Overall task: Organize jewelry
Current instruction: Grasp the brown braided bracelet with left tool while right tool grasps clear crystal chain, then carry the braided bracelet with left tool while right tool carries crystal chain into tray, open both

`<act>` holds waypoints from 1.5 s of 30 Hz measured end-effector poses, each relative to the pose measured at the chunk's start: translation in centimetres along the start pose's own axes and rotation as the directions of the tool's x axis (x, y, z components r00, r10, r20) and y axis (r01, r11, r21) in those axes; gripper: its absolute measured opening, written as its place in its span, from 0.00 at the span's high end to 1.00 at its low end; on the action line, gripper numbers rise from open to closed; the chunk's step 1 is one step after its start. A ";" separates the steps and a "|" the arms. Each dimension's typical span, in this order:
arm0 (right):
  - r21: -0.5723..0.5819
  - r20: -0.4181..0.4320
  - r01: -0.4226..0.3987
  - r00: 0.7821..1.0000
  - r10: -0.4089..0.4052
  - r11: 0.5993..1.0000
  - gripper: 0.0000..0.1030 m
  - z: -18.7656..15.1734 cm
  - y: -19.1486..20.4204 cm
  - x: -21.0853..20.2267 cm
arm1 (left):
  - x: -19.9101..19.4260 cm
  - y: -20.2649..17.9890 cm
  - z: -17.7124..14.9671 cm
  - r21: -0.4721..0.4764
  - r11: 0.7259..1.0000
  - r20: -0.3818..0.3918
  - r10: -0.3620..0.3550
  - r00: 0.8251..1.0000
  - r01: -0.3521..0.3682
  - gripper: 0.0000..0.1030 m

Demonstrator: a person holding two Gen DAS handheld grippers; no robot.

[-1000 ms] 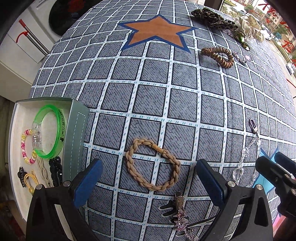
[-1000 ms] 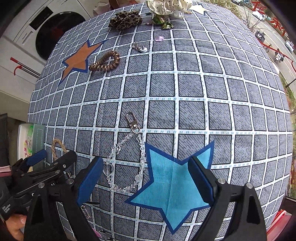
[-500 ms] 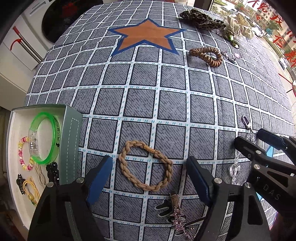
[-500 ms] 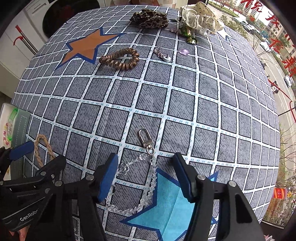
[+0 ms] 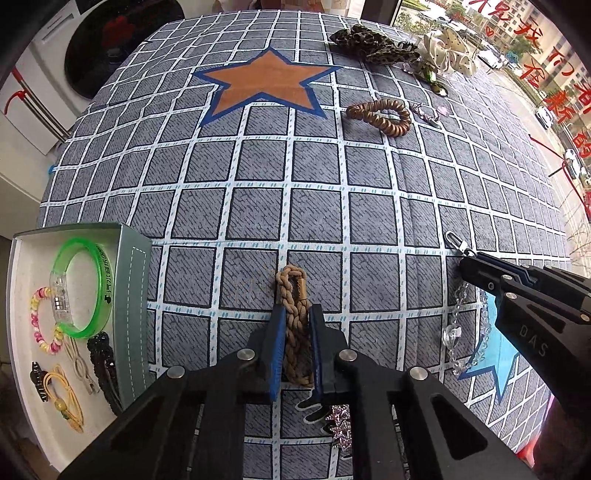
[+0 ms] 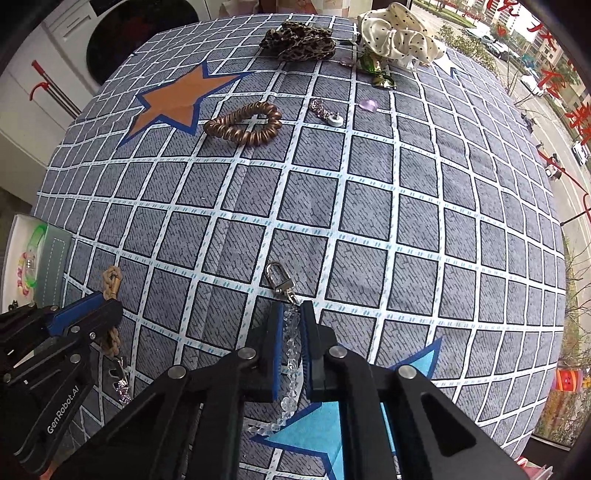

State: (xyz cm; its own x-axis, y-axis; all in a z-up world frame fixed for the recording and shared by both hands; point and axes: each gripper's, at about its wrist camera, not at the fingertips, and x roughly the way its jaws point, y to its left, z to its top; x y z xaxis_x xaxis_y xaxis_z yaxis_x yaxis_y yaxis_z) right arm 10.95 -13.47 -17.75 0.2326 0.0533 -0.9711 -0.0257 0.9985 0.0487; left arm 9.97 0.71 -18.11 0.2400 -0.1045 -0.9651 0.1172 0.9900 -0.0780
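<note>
1. A grey cloth (image 5: 317,221) with a white grid covers the whole work surface; an orange star (image 5: 264,86) is printed at its far left and a blue star (image 6: 325,432) at its near right.
2. A washing machine (image 5: 110,40) stands beyond the far left corner of the cloth.
3. An open box (image 5: 26,369) sits at the near left edge, its grey-green lid flap (image 5: 131,306) standing between the inside of the box and the cloth. In it lie a green bangle (image 5: 79,288), a pink and yellow bead bracelet (image 5: 42,325), a black beaded piece (image 5: 101,354) and a yellow hair tie (image 5: 62,398).
4. At the far edge lie a cream dotted scrunchie (image 6: 399,35) and, to its left, a leopard scrunchie (image 6: 299,40); a brown coil hair tie (image 6: 245,123) lies nearer, just right of the orange star, well apart from both grippers.
5. A sparkly pink star clip (image 5: 340,424) lies on the cloth just near of the left gripper's fingers, partly hidden by them.
6. The left gripper (image 5: 295,343) has just been closing: its blue pads now pinch the tan braided bracelet (image 5: 291,291), which is squeezed into a narrow loop whose far end and gold clasp stick out past the fingertips.
7. The right gripper (image 6: 291,339) has likewise just been closing; its jaws stand almost together on the clear bead chain (image 6: 290,354), whose silver clasp (image 6: 277,277) lies on the cloth just beyond the fingertips, while its near end trails onto the blue star.
</note>
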 end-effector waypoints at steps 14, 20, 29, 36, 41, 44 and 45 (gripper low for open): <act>0.175 0.051 -0.176 0.984 0.170 0.969 0.92 -2.6 -4.4 -3.1 | -4.9 0.4 -1.4 0.029 0.996 0.077 -0.081 0.994 0.079 0.81; 0.196 0.059 -0.187 0.982 0.179 0.963 0.92 -3.0 -4.5 -4.5 | -6.1 1.0 -1.9 0.034 0.995 0.093 -0.099 0.991 0.096 0.81; 0.167 0.080 -0.187 0.981 0.176 0.968 0.92 -2.7 -3.0 -7.4 | -8.8 3.2 -3.1 0.015 0.995 0.131 -0.099 0.986 0.097 0.81; 0.116 0.106 -0.213 0.974 0.201 0.970 0.92 -2.0 -0.1 -10.3 | -10.5 6.8 -4.5 -0.037 0.996 0.148 -0.078 0.986 0.084 0.81; 0.047 0.114 -0.243 0.965 0.236 0.969 0.92 -1.2 3.7 -11.9 | -11.5 10.0 -6.0 -0.088 0.994 0.147 -0.051 0.988 0.064 0.81; 0.002 0.109 -0.263 0.959 0.261 0.965 0.92 -0.9 6.2 -12.5 | -11.9 12.1 -7.0 -0.122 0.991 0.145 -0.029 0.989 0.047 0.81; -0.013 0.106 -0.270 0.957 0.270 0.963 0.92 -0.9 7.1 -12.7 | -12.1 12.8 -7.4 -0.135 0.990 0.144 -0.023 0.989 0.043 0.81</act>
State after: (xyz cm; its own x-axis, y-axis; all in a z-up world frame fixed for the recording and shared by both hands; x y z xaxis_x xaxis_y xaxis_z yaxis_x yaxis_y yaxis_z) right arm 6.97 -7.06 -5.30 0.3187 0.3216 -0.8916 -0.1001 0.9468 0.3058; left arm 1.41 15.37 -9.33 0.3734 -0.1398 -0.9171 -0.0038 0.9883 -0.1523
